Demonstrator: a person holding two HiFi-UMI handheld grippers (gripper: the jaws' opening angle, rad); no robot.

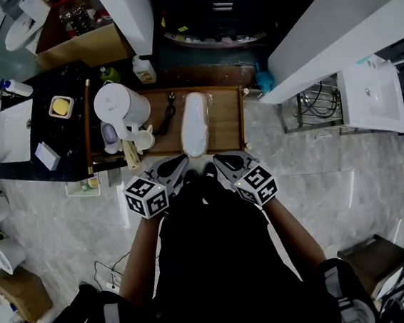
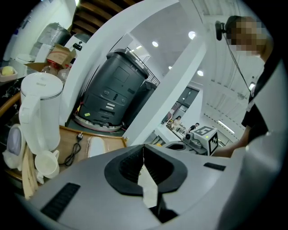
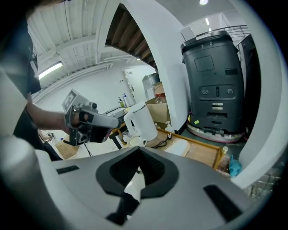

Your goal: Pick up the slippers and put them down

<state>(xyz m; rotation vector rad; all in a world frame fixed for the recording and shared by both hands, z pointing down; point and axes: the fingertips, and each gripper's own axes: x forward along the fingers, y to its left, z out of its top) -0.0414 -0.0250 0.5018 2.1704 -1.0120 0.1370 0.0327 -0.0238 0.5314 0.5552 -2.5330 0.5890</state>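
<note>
One white slipper [image 1: 195, 124] lies lengthwise on a low wooden tray table [image 1: 228, 118]. It also shows small in the left gripper view [image 2: 96, 146] and the right gripper view [image 3: 178, 147]. My left gripper [image 1: 183, 163] and right gripper [image 1: 217, 161] hover side by side just short of the slipper's near end, tips angled towards each other. In both gripper views the jaws meet with nothing between them, the left gripper [image 2: 143, 152] and the right gripper [image 3: 138, 162] alike. I see no second slipper.
A white kettle [image 1: 121, 105], a white cup [image 1: 143, 139] and a black plug cable [image 1: 167, 113] sit on the tray's left part. A dark grey machine [image 2: 112, 92] stands behind. White beams [image 1: 331, 25] slant at the right. A dark counter with a sink [image 1: 13, 130] is at the left.
</note>
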